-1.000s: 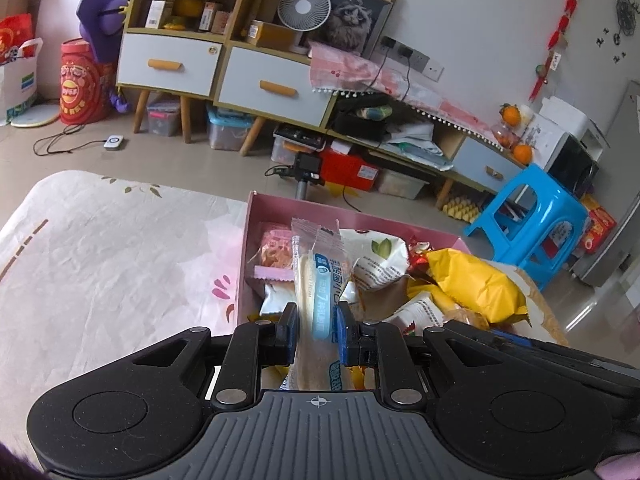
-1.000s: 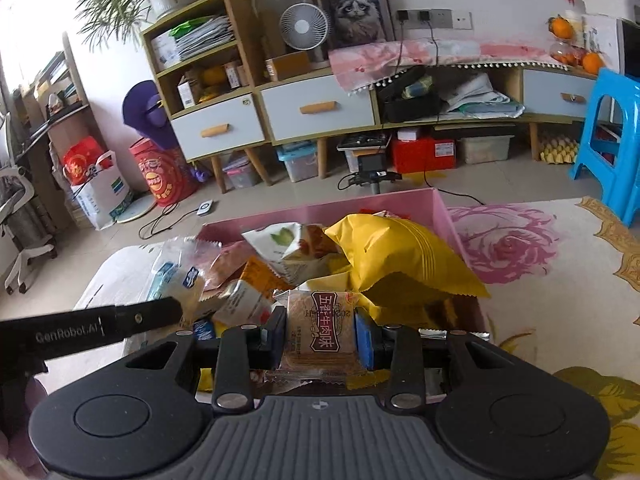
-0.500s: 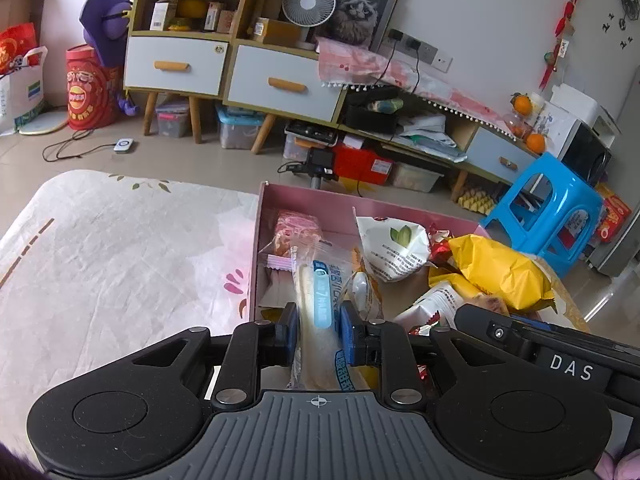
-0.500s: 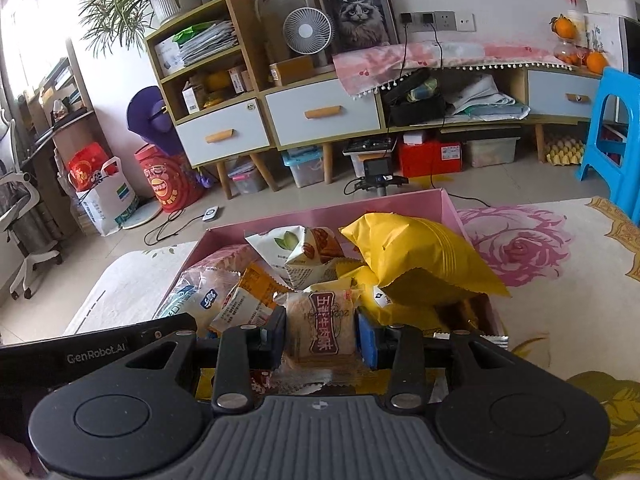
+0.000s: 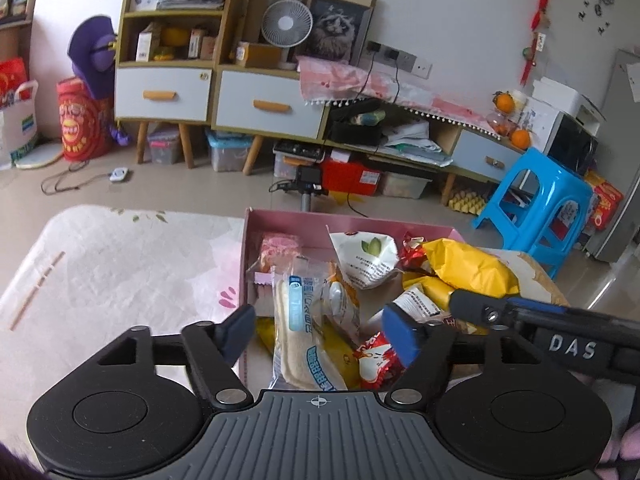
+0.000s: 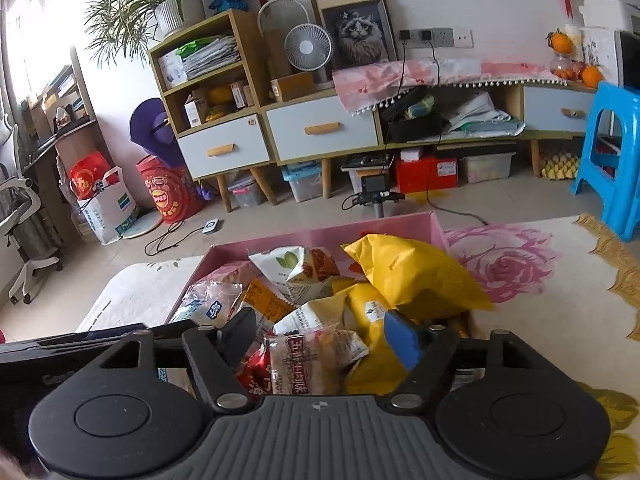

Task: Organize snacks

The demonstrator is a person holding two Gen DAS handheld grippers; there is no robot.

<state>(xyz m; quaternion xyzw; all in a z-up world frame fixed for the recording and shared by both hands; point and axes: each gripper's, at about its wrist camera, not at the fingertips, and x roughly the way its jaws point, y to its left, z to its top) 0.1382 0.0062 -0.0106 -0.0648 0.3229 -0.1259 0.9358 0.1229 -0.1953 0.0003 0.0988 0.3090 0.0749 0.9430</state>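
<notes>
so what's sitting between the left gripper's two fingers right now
In the left wrist view, the clear bread packet with blue print lies in the pink box between the open left gripper's fingers; its jaws have just been opening and neither pad touches it.

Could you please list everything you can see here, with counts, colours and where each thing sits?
pink box: one, pink, on the flowered table cover, full of snacks
yellow bag: one large, yellow, right side of the box
clear bread packet: one, blue print, left part of the box
beef snack packet: one, brown label, front of the box
blue stool: one, floor at right
desk fan: one, white, on the cabinet
left gripper: black, open over the bread packet
right gripper: black, open over the beef packet
</notes>
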